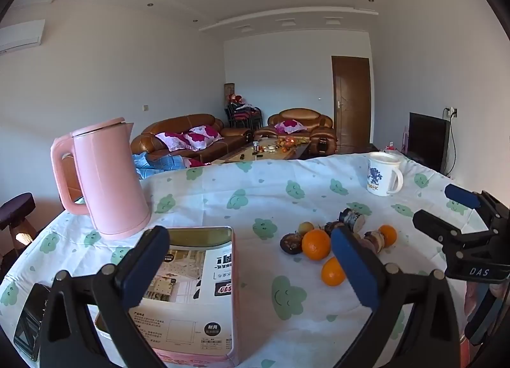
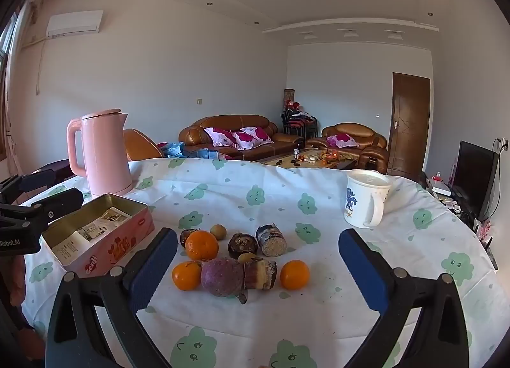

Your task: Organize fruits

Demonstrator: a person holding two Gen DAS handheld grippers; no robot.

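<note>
A pile of fruit lies on the tablecloth: three oranges (image 2: 201,245), a purple round fruit (image 2: 222,276), dark shrivelled pieces (image 2: 242,243) and cut brown chunks (image 2: 271,239). An open pink tin box (image 2: 98,234) with leaflets inside stands to the left of them. My right gripper (image 2: 258,269) is open and empty, just in front of the pile. My left gripper (image 1: 250,267) is open and empty, hovering over the tin (image 1: 197,288), with the oranges (image 1: 315,244) to its right. The right gripper (image 1: 459,224) shows in the left wrist view; the left gripper (image 2: 41,205) shows in the right wrist view.
A pink kettle (image 2: 102,153) stands behind the tin. A white mug (image 2: 366,204) with a blue print stands at the back right. The round table (image 2: 287,183) has a cloud-print cloth. A black phone (image 1: 30,320) lies at the table's left edge.
</note>
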